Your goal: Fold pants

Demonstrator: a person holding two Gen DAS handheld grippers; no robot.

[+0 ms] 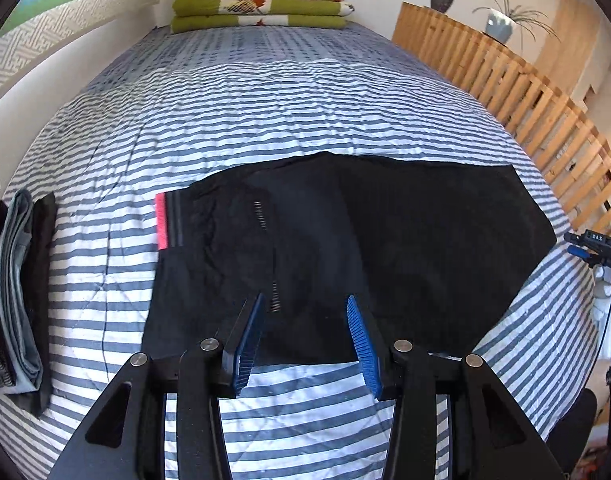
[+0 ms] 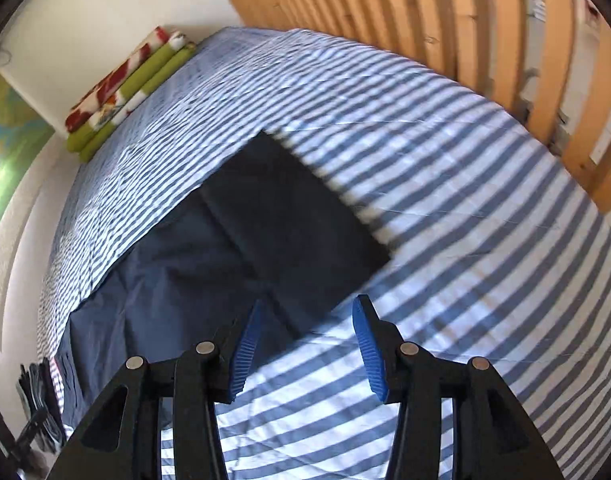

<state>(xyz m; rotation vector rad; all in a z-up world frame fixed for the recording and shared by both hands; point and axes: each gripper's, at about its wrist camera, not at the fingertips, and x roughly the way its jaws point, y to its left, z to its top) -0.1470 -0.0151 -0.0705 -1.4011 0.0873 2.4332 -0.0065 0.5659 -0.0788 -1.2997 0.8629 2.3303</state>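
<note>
Black fabric pants (image 1: 345, 240) folded once, near bed's front edge; left gripper (image 1: 305, 336) & right gripper (image 2: 305, 340) half-open, empty. Next: regrip leg-end edge, fold again.

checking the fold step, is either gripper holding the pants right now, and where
Nothing is held. The left gripper and right gripper both have open, empty jaws above the pants.

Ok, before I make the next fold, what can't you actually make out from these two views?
- Black pants, near hem: left wrist view, hidden behind the open left gripper.
- Pants' waistband end: right wrist view, cut off at the lower left edge; that whole frame is motion-blurred.
- Right gripper: open, empty; in the left view only a sliver shows at the right edge.
- Folded clothes stack: cut off at the left edge.
</note>
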